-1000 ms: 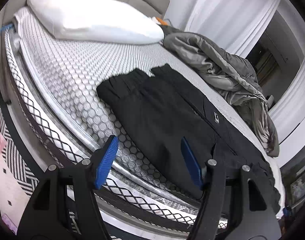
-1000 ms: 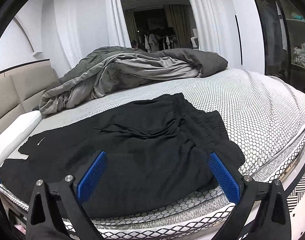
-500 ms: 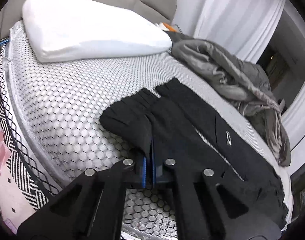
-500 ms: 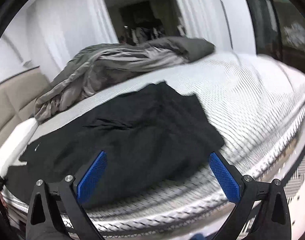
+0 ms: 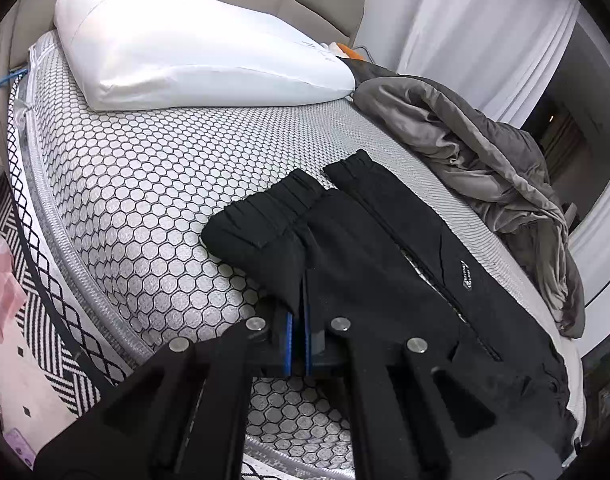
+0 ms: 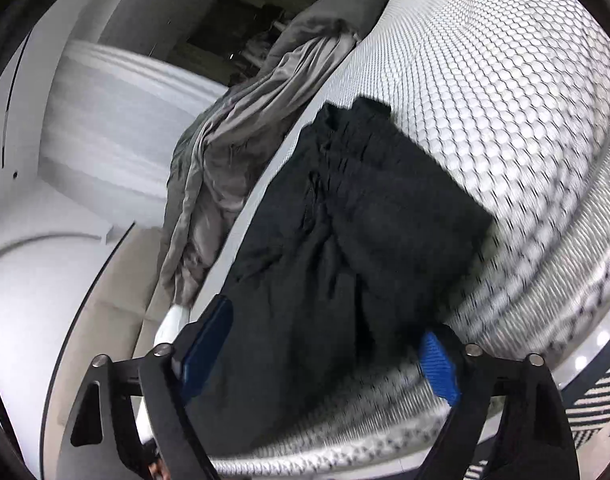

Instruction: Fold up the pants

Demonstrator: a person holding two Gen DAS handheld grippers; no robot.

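Black pants [image 5: 365,248] lie flat along the bed's near edge, cuffs toward the pillow. In the left wrist view my left gripper [image 5: 299,316] is shut on the near leg's edge, with black cloth pinched between its blue pads [image 5: 287,336]. The right wrist view is rolled and blurred. It shows the other, wider end of the pants [image 6: 345,220]. My right gripper [image 6: 325,324] sits low over that end. Its jaws are closing, with the cloth between the blue pads [image 6: 439,368], which stand apart and are not pressing on it.
A white pillow [image 5: 193,52] lies at the head of the honeycomb-patterned mattress [image 5: 145,180]. A crumpled grey duvet [image 5: 485,160] is heaped along the far side beyond the pants. The mattress edge [image 5: 85,280] drops to a black-and-white rug [image 5: 57,340]. White curtains [image 5: 485,20] hang behind.
My left gripper moved in and shut on the pant leg's edge, then held still. My right gripper rolled, dropped toward the pants' near end, and its jaws narrowed.
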